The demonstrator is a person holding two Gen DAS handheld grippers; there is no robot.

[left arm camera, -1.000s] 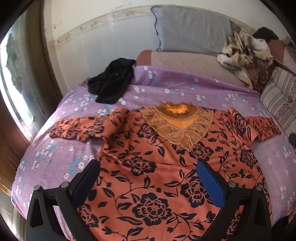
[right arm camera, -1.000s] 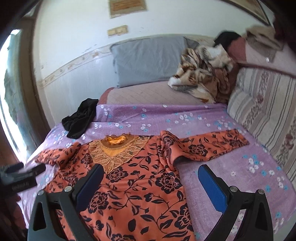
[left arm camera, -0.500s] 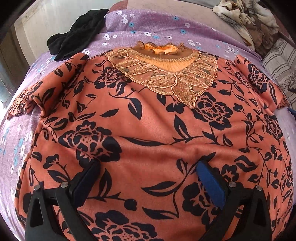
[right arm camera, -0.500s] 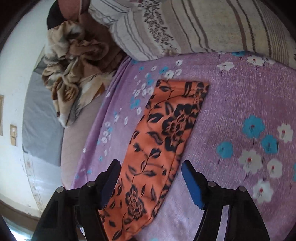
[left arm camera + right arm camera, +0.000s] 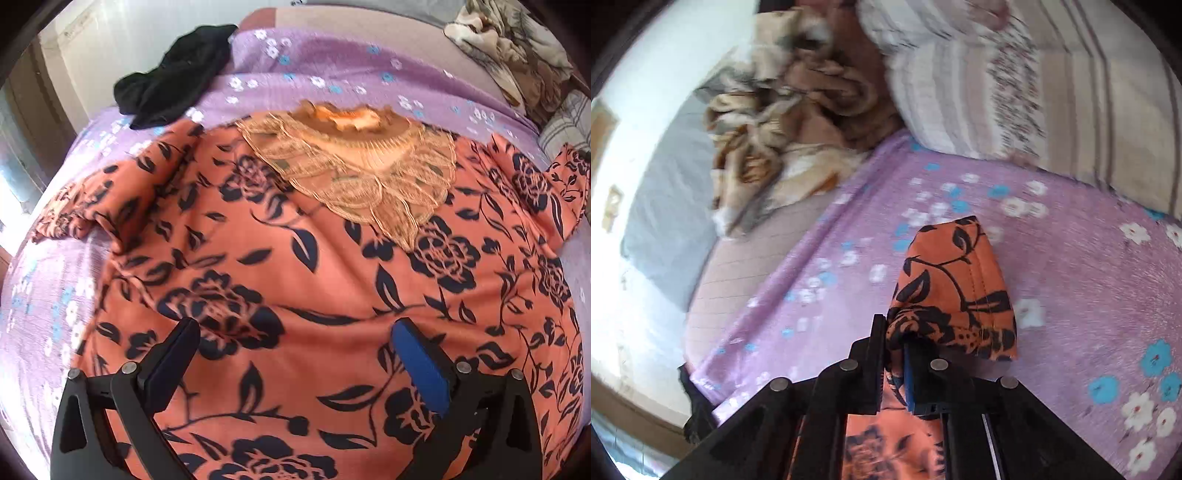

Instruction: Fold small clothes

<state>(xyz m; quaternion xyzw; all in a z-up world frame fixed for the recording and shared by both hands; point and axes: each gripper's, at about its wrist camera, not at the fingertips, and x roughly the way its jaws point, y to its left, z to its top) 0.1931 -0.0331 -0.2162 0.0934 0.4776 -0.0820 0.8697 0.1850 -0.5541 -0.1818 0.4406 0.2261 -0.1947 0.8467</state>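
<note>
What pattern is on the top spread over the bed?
Orange with black flowers and leaves, plus a tan lace collar panel; the top shows best in the left wrist view.

One orange floral blouse point(image 5: 332, 295) lies on one bed under one purple flowered sheet point(image 5: 332, 62). One black garment point(image 5: 173, 81) sits far left, one crumpled brown blanket point(image 5: 790, 122) far right, beside one striped pillow point(image 5: 1015, 81) and one grey pillow point(image 5: 665, 206). Two tools: left tool point(image 5: 295, 354), right tool point(image 5: 895, 354).

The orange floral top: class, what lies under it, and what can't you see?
The orange floral top lies spread on the purple flowered bedspread, which shows around its edges. The bedspread beneath the body is covered. The right gripper pinches its sleeve end.
</note>
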